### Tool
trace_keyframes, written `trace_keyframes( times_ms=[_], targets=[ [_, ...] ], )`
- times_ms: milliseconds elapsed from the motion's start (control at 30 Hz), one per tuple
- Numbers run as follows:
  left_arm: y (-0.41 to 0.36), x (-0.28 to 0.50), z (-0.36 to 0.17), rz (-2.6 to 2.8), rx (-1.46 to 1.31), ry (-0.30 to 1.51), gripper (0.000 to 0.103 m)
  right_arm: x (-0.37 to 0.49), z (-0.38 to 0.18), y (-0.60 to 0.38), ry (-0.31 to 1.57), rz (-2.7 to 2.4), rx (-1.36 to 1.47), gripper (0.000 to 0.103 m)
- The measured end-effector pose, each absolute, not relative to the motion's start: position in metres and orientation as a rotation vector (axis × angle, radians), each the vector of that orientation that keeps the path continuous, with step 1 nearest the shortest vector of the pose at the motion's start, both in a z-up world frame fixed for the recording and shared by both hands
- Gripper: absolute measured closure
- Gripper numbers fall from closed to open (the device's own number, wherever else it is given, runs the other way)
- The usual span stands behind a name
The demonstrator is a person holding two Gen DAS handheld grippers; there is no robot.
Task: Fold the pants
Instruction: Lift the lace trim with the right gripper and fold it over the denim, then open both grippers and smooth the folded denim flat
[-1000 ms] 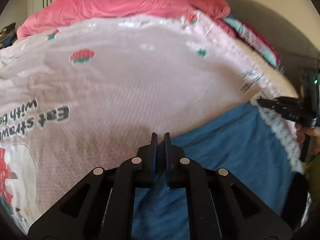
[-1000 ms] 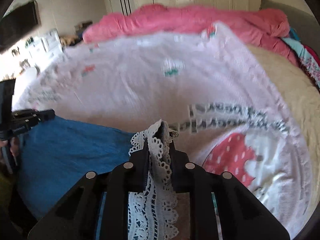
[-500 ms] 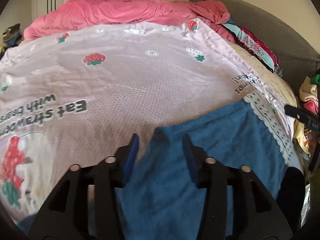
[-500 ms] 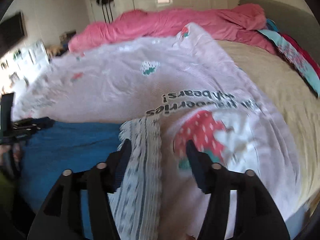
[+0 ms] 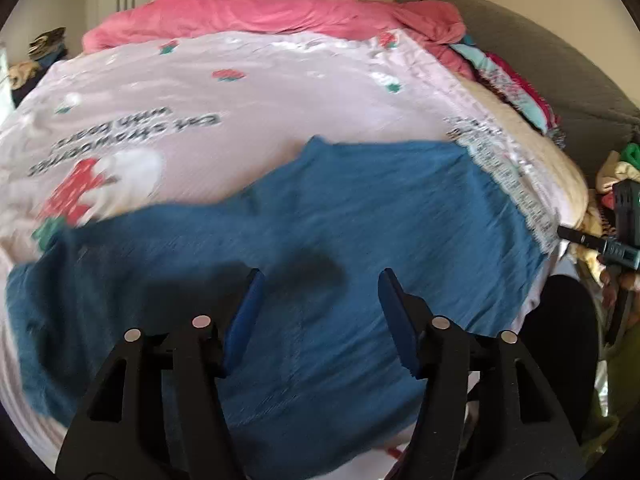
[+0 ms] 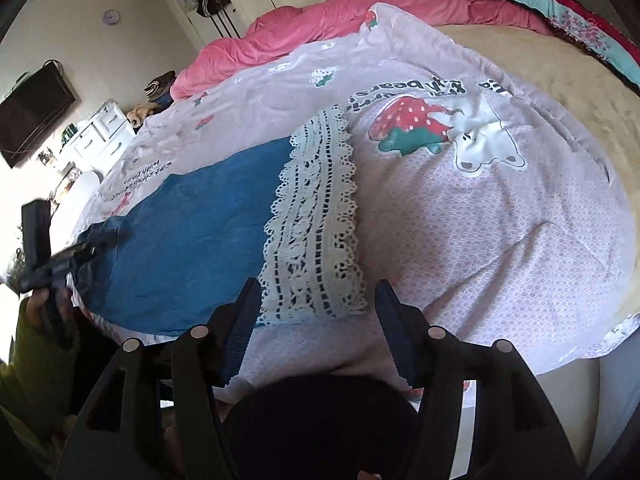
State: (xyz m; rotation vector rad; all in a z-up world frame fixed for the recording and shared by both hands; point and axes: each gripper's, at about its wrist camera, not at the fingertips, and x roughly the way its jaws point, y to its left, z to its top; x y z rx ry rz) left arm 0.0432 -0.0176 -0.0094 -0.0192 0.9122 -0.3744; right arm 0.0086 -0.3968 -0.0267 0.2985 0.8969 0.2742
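The blue pants (image 5: 360, 216) lie spread flat on the pink strawberry-print bedspread (image 5: 240, 92), with a white lace cuff (image 5: 508, 176) at their right end. My left gripper (image 5: 320, 280) is open and empty, held just above the blue cloth. In the right wrist view the pants (image 6: 192, 232) lie left of centre and the lace cuff (image 6: 316, 224) runs down the middle. My right gripper (image 6: 316, 292) is open and empty, just short of the cuff's near end. The left gripper (image 6: 96, 240) shows at the pants' left end. The right gripper shows at the right edge of the left wrist view; its jaws cannot be judged there.
A pink duvet (image 5: 260, 8) is heaped at the far end of the bed. Folded colourful clothes (image 5: 516, 88) lie along the right edge by a grey headboard (image 5: 540, 52). A white dresser (image 6: 100, 132) and a wall TV (image 6: 32, 112) stand left of the bed.
Both grippers opened and let go of the pants: the left released the blue cloth, the right released the lace cuff. Both then pulled back toward the near bed edge, leaving the pants flat.
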Motion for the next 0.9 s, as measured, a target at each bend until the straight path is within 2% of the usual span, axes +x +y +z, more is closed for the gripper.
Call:
trace_keyframes(
  times_ms=[133,233,333,633,733,900],
  targets=[
    [-0.011,0.04,-0.015,-0.328,-0.007,0.933,0.047,0.024,-0.035,-0.397,0.92,0.297,0.305,0.046],
    [-0.007,0.04,-0.019,-0.3,0.009,0.94,0.046,0.03,-0.043,-0.392,0.946,0.345,0.305,0.058],
    [-0.006,0.04,-0.019,-0.295,0.01,0.942,0.044,0.029,-0.045,-0.391,0.944,0.37,0.327,0.061],
    [-0.008,0.041,-0.024,-0.283,0.018,0.947,0.038,0.034,-0.049,-0.396,0.955,0.363,0.355,0.061],
    [-0.007,0.041,-0.024,-0.277,0.015,0.949,0.037,0.03,-0.044,-0.39,0.957,0.368,0.316,0.079],
    [0.001,0.044,-0.027,-0.258,-0.001,0.968,0.037,0.015,-0.025,-0.381,0.942,0.29,0.162,0.082]
  ],
)
